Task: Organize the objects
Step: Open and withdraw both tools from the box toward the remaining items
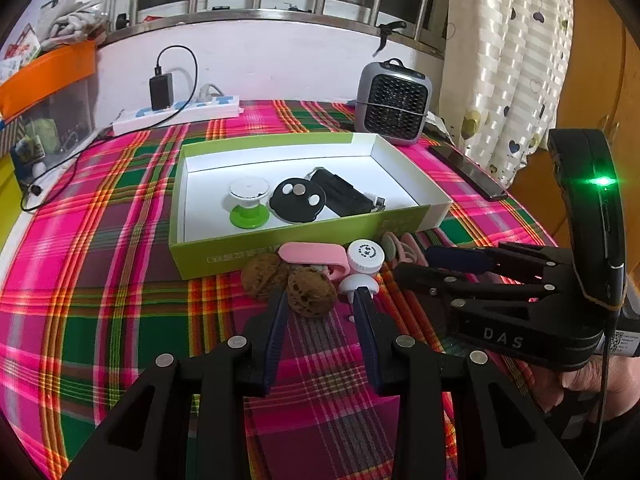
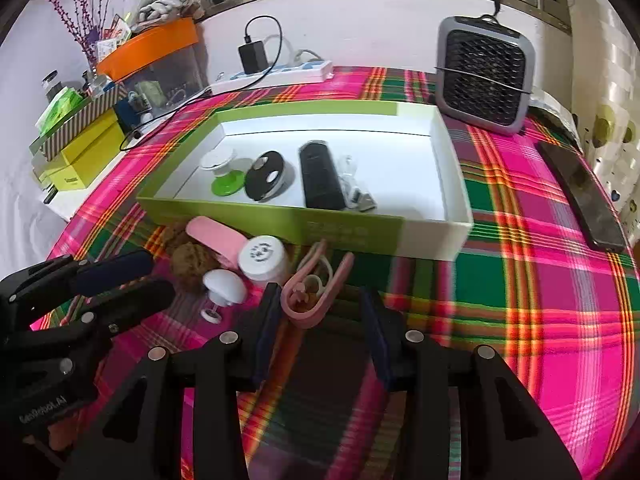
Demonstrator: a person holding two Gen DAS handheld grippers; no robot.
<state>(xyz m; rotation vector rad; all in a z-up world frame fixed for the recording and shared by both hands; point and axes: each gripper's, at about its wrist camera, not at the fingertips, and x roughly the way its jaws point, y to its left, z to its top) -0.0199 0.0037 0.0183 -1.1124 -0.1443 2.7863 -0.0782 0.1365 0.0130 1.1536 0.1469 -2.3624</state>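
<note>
While a shallow green-and-white cardboard box (image 1: 304, 236) sits near the middle of a table under a pink, green and red plaid cloth (image 1: 100, 280), loose items lie bunched against the box's near wall: two brown wrinkled walnuts (image 1: 310, 290), a pink plastic clip-shaped holder (image 1: 312, 254), a white round screw-cap jar (image 1: 365, 258), a small white mushroom-shaped knob (image 1: 358, 285) and a pink looped hook (image 2: 310, 290)

Inside the box, toward its left half, rest a white-and-green suction stand (image 1: 248, 202), a black round disc with three pale dots (image 1: 297, 200) and a black rectangular device (image 1: 344, 194), the disc touching the device

The left gripper (image 1: 322, 300) is spread open, one walnut between its dark blue pads (image 1: 276, 332), the right pad's tip touching the white knob; no pad presses the nut

The right gripper (image 2: 320, 304) is likewise released, its tips flanking the pink hook without closing on it

Behind the box stand a grey portable fan heater (image 1: 394, 104) near the far right corner, and a white power strip (image 1: 180, 114) with a black charger (image 1: 161, 90) along the far edge

A dark phone (image 2: 584, 196) lies by the right edge
</note>
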